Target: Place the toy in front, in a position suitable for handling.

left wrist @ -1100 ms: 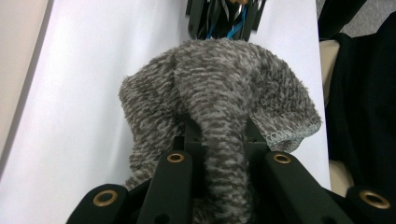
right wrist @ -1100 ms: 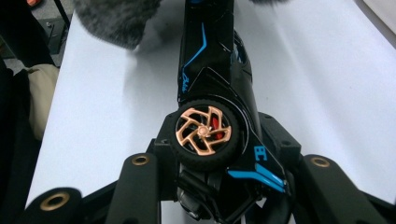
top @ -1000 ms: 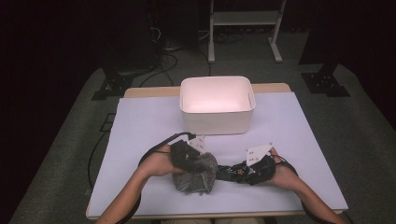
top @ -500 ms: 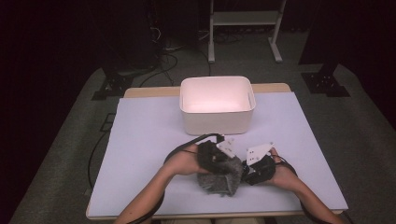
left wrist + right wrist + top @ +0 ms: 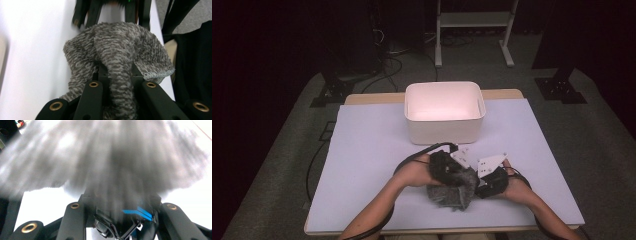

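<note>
A mottled grey terry cloth (image 5: 451,194) lies bunched on the white table cover near the front edge, between the two hands. My left gripper (image 5: 461,176) reaches in from the left and is shut on a fold of the cloth (image 5: 117,50), which is pinched between its black jaws (image 5: 117,73). My right gripper (image 5: 479,189) sits close against the cloth's right side. In the right gripper view the blurred cloth (image 5: 112,157) fans out from between its jaws (image 5: 120,195), which are closed on it. The two grippers almost touch.
A white rectangular bin (image 5: 444,129) stands open and empty behind the hands at the table's middle. The white cover (image 5: 362,165) spreads to both sides. Black cables (image 5: 412,157) trail from the grippers along the forearms. The table's front edge is close below the cloth.
My left gripper has travelled to the right with its part of the cloth, ending next to the right gripper. The cloth is more bunched. The right gripper has stayed put.
</note>
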Demonstrator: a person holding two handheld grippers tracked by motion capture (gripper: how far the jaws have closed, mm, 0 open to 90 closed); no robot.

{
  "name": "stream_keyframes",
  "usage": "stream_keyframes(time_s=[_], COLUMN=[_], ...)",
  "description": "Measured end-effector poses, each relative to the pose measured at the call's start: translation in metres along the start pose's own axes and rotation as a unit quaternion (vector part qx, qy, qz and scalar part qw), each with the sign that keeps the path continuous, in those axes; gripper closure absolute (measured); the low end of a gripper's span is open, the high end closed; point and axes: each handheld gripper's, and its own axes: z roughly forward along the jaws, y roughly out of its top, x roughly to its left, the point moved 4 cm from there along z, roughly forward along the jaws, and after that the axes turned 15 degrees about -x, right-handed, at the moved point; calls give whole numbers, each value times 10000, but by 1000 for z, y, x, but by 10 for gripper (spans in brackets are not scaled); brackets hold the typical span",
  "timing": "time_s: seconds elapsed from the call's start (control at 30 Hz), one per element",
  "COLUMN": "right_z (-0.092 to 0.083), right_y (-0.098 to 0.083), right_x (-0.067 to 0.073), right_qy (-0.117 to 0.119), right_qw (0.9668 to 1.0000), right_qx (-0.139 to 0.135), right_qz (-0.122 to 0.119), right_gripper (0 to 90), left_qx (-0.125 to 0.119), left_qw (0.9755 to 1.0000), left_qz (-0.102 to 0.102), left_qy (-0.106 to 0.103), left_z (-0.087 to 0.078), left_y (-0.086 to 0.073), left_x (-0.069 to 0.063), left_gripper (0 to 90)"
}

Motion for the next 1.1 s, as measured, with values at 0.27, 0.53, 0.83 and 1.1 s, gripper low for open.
stream_keyframes(time_s=[0.27, 0.53, 0.83, 1.1], right_z=[-2, -8, -10, -9], right_y=[0, -2, -2, -1], right_x=[-1, -1, -3, -2], right_qy=[11, -11, -36, -69], right_qw=[10000, 9999, 9998, 9997], right_qx=[59, 102, 179, 214], right_qz=[20, 6, 106, 70], right_gripper=[566, 566, 565, 564], left_qx=[-183, -123, -339, -204], left_qw=[9989, 9966, 9969, 9998], left_qz=[-328, -615, -579, -69], left_qy=[292, 538, 421, 21], left_z=[-36, -60, -57, -12], left_y=[-32, -68, -64, -9], left_x=[3, 2, -1, -3], left_gripper=[780, 778, 779, 778])
